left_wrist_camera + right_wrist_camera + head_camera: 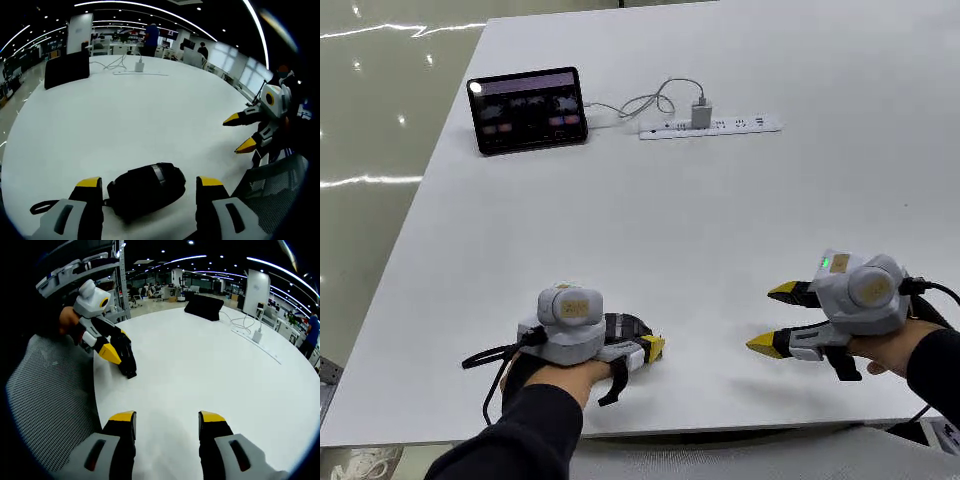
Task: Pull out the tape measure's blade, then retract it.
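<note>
A black tape measure point(623, 326) lies on the white table point(700, 220) near its front edge, a black strap trailing from it. My left gripper point(638, 335) is open, its yellow-tipped jaws standing on either side of the case. In the left gripper view the tape measure point(147, 189) fills most of the space between the jaws of the left gripper point(150, 181), with a small gap at the right finger. No blade is out. My right gripper point(773, 318) hovers open to the right, pointing at the left one, with nothing in the right gripper point(167, 416).
A dark tablet point(528, 110) stands at the far left of the table. A white power strip point(710, 127) with a charger and cable lies beside it. A mesh chair point(50, 405) sits at the near table edge. People stand in the far background.
</note>
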### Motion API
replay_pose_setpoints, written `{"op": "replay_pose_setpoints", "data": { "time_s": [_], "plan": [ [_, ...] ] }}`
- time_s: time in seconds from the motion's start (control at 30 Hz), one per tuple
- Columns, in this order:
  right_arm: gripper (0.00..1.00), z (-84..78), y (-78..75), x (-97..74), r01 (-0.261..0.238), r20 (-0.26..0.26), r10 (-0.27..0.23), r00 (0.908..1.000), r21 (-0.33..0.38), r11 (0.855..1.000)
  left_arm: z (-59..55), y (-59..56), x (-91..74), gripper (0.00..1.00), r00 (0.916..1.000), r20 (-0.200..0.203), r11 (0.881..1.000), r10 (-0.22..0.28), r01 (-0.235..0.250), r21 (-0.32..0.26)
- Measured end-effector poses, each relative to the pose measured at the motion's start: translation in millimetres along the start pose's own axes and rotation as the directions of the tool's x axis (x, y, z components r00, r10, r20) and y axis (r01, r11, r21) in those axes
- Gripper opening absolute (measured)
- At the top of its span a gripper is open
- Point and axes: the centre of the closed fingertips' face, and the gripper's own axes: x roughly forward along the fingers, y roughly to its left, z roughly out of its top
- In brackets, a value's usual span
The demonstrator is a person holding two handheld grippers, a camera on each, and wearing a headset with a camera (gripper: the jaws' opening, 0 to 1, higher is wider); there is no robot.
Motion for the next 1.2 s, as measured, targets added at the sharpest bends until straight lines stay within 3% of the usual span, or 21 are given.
{"op": "replay_pose_setpoints", "data": {
  "time_s": [0.03,0.1,0.23,0.3,0.43,0.47,0.5,0.53,0.57,0.63,0.8,0.93,1.2],
  "plan": [
    [0.46,0.3,-1.1,-4.2,0.01,0.008,-0.011,0.9999,0.01,1.0,0.2,1.7,-3.9,0.72,0.9999,-0.011,1.0,-0.014,0.013,-0.019],
    [0.47,-4.6,-3.4,-7.2,0.019,0.015,-0.02,0.9997,0.012,1.0,4.6,7.3,-8.9,0.72,0.9997,0.007,1.0,-0.023,0.023,-0.003],
    [0.49,-5.6,-3.0,-15.9,0.032,0.017,-0.032,0.9993,0.008,0.999,12.0,23.0,-19.5,0.76,0.9983,0.002,0.995,-0.058,0.058,0.075],
    [0.51,-6.9,-7.6,-20.9,0.048,0.022,-0.048,0.9986,0.005,0.999,20.5,27.9,-27.3,0.76,0.9959,0.028,0.988,-0.086,0.082,0.127],
    [0.56,-10.6,-12.4,-31.5,0.061,0.031,-0.062,0.9976,0.032,0.998,34.2,33.7,-40.7,0.79,0.9851,0.089,0.969,-0.147,0.125,0.215],
    [0.57,-9.7,-11.8,-34.9,0.056,0.05,-0.058,0.9971,0.05,0.997,39.7,44.3,-45.3,0.81,0.9855,0.124,0.956,-0.116,0.077,0.282],
    [0.59,-10.0,-11.1,-36.9,0.052,0.059,-0.056,0.9967,0.063,0.997,46.6,51.4,-47.8,0.82,0.9779,0.184,0.934,-0.1,0.028,0.357],
    [0.61,-13.9,-11.3,-39.6,0.056,0.053,-0.059,0.9968,0.063,0.996,42.3,56.0,-49.5,0.83,0.9761,0.19,0.927,-0.106,0.028,0.375],
    [0.62,-16.7,-10.9,-41.8,0.06,0.05,-0.063,0.9968,0.06,0.996,34.2,59.3,-48.8,0.86,0.9817,0.157,0.939,-0.108,0.049,0.34],
    [0.66,-20.9,-10.0,-47.0,0.071,0.055,-0.074,0.9957,0.057,0.996,17.6,67.3,-49.2,0.93,0.9899,0.084,0.952,-0.114,0.085,0.293],
    [0.71,-34.5,-9.2,-55.3,0.087,0.034,-0.089,0.9955,0.037,0.996,14.8,64.9,-61.1,0.98,0.9822,0.102,0.947,-0.157,0.12,0.299],
    [0.74,-38.8,-13.0,-65.7,0.11,0.032,-0.112,0.9932,0.051,0.993,10.1,63.0,-65.9,1.0,0.9794,0.09,0.945,-0.181,0.148,0.292],
    [0.82,-56.4,-19.3,-85.7,0.141,0.028,-0.143,0.9893,0.079,0.987,2.8,74.1,-79.8,1.0,0.9781,0.078,0.937,-0.193,0.16,0.311]
  ]
}}
